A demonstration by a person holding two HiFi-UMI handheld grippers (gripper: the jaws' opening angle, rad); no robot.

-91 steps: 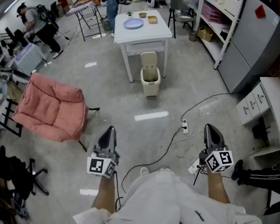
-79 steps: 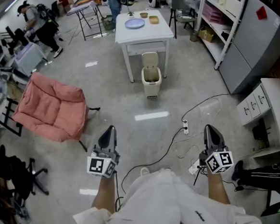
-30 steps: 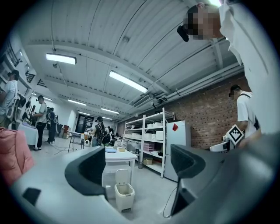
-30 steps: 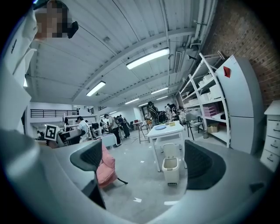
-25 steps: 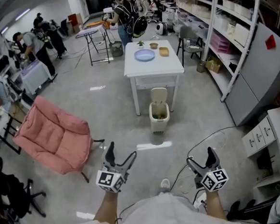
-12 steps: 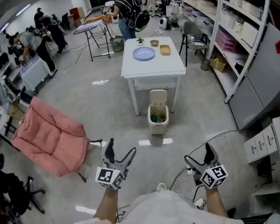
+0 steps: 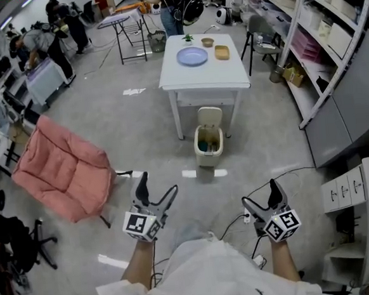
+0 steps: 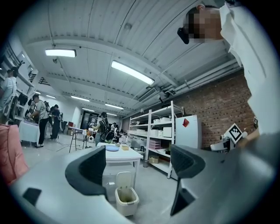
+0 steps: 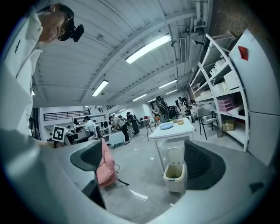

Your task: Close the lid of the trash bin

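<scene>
One trash bin [image 7: 208, 149] stands on the floor at the near edge of the white worktop [image 7: 204, 75], partly under it. Its lid [image 7: 210, 117] is tipped fully up and back, so the closing has not begun and all of the task is left. Inside the open bin something dark lies low down, too small to name. On the worktop sit a pale blue plate [image 7: 192, 56], a tan tray [image 7: 222, 52] and, toward the far end, a small bowl [image 7: 208, 42]; what they hold, if anything, I cannot tell. Both grippers are well apart from the bin, on its near side across bare floor. The left gripper [image 7: 157, 187] has its fingers [image 8: 89, 170] spread wide, with nothing between them but the distant bin. The right gripper [image 7: 260, 195] likewise has its fingers [image 9: 201, 164] spread and empty, the bin showing in the gap. I judge that the person must first come close, then push the lid forward and down. A pink chair [image 7: 59, 172] sits to the left and metal shelving [image 7: 328, 30] to the right.
</scene>
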